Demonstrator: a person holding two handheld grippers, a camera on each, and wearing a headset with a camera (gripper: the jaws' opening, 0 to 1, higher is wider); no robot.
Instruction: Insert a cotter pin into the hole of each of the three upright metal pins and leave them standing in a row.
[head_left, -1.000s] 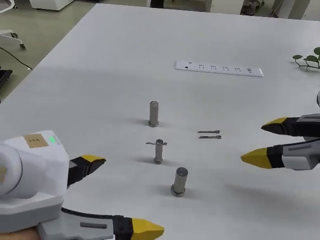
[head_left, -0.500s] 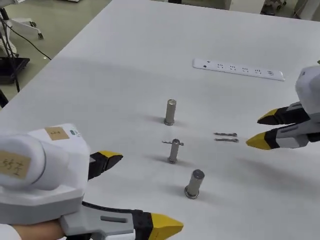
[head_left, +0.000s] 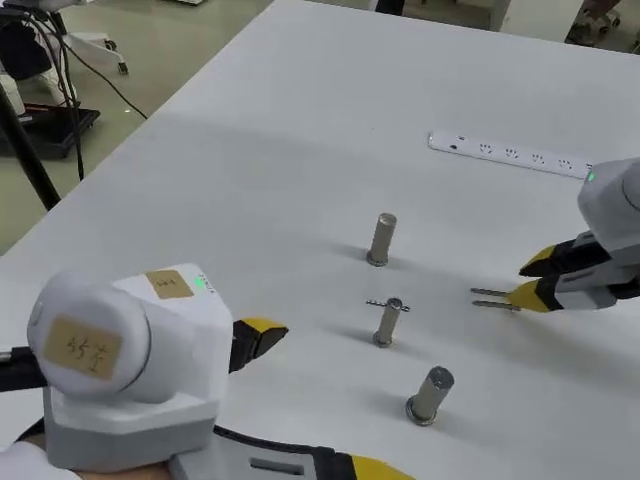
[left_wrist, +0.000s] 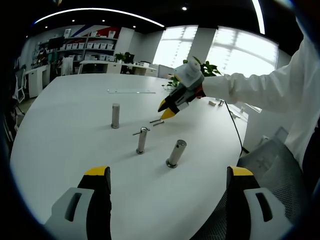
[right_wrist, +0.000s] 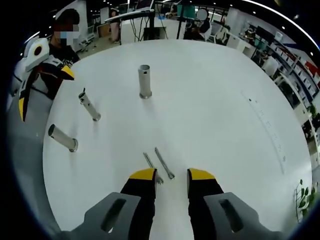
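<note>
On the white workbench table (head_left: 300, 120), the middle of three upright grey metal pins (head_left: 387, 325) already carries a thin cotter pin (head_left: 385, 305). The right yellow-tipped gripper (head_left: 522, 283), jaws slightly apart, hangs over two loose silver cotter pins (head_left: 490, 298), perhaps touching one; next it must close on one. The left gripper (left_wrist: 167, 172) hovers with jaws wide.

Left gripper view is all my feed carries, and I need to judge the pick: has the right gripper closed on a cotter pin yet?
Observer: No. In the right gripper view the right gripper is open with a narrow gap and nothing between its jaws.
Operator: How many loose ones are there?
Observer: Two cotter pins lie side by side on the table just ahead of it, one end right at the jaw on that view's left.
Operator: Which way do they lie?
Observer: In the head view, lengthwise, pointing roughly toward the middle metal pin.
</note>
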